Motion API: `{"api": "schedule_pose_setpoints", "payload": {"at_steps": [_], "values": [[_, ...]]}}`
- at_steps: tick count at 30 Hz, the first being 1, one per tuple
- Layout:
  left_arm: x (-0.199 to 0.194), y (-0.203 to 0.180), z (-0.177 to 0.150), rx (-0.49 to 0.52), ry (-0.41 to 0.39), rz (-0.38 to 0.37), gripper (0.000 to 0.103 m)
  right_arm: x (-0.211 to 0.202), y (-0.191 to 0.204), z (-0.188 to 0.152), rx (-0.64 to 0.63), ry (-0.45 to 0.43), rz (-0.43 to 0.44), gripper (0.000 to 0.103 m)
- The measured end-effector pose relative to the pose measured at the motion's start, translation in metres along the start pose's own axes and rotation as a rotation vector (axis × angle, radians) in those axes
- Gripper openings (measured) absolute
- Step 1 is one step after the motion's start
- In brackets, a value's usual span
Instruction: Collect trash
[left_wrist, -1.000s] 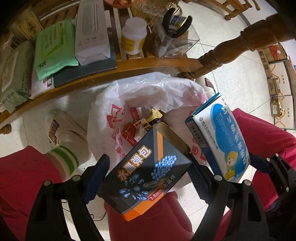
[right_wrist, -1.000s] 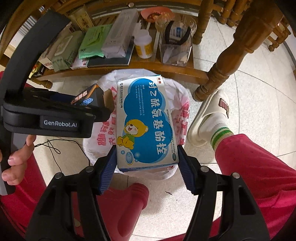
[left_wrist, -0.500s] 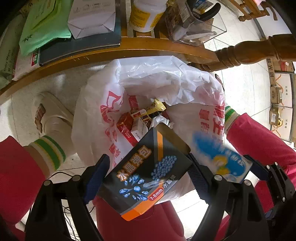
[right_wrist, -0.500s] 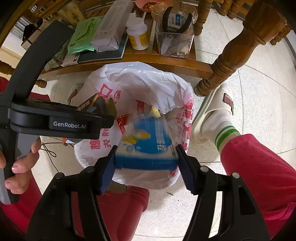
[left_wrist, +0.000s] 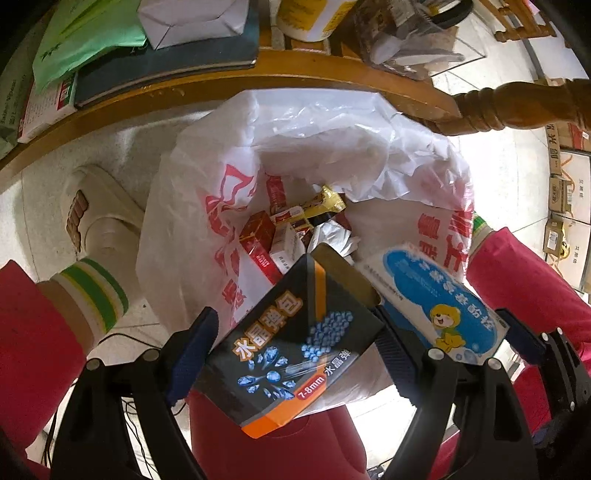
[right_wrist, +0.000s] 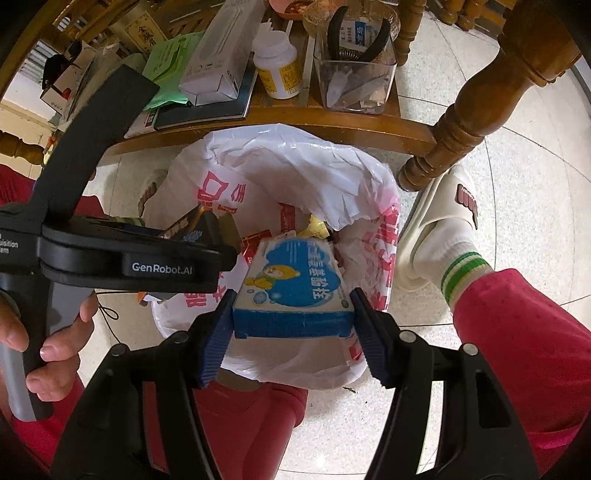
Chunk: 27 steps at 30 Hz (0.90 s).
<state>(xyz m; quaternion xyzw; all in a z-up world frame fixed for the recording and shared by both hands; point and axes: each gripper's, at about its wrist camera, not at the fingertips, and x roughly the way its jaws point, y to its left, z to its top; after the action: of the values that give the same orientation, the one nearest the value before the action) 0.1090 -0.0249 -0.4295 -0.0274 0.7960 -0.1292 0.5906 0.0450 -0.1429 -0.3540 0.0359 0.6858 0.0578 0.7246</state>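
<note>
Hanging over the mouth of a white bin bag (left_wrist: 207, 236), both grippers carry a box each. Farthest left in the left wrist view, a cream slipper (left_wrist: 99, 206) and a sock with green stripes (left_wrist: 92, 295) rest on the pale tiled floor, below a red trouser leg. Next comes the left gripper (left_wrist: 295, 350), its jaws spread wide and pressed against the two sides of a black box (left_wrist: 295, 339) with an orange band, blue crystals and white lettering; the box sits tilted, one open flap pointing toward the bag. Inside the bag lie red packets (left_wrist: 258, 236), a gold wrapper (left_wrist: 325, 203) and crumpled white paper. Just right of the black box, the blue and white box (left_wrist: 436, 299) with a yellow cartoon bear shows above the bag's right rim.

In the right wrist view a hand (right_wrist: 44, 332) grips the handle of the left gripper at the left edge. In the middle, the right gripper (right_wrist: 291, 317) has its jaws about half spread and clamped on the short ends of the blue and white box (right_wrist: 295, 288), which hangs over the open bag (right_wrist: 295, 170). Behind the bag a low wooden shelf (right_wrist: 332, 122) holds a white bottle (right_wrist: 277, 70) and a clear tub (right_wrist: 354, 74) with pliers; a turned table leg (right_wrist: 461, 122) stands at the right.
</note>
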Motion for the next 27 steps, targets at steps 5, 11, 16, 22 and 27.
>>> {"api": "schedule_pose_setpoints", "payload": {"at_steps": [5,11,16,22,27], "values": [[0.002,0.005,0.001,-0.033,0.023,-0.011,0.086,0.002,-0.003,0.001,0.011,0.0,0.006,0.077],[0.001,0.001,-0.001,-0.013,0.017,0.012,0.087,0.002,-0.002,0.002,0.014,-0.001,0.01,0.077],[-0.001,0.002,-0.002,-0.013,0.015,0.013,0.087,0.001,-0.002,0.002,0.016,-0.002,0.01,0.077],[-0.009,0.0,-0.005,-0.005,-0.003,0.022,0.087,-0.001,-0.003,0.0,0.023,-0.005,0.004,0.077],[-0.022,0.001,-0.011,-0.002,-0.04,0.041,0.087,-0.014,-0.006,-0.004,0.054,-0.028,0.004,0.077]]}}
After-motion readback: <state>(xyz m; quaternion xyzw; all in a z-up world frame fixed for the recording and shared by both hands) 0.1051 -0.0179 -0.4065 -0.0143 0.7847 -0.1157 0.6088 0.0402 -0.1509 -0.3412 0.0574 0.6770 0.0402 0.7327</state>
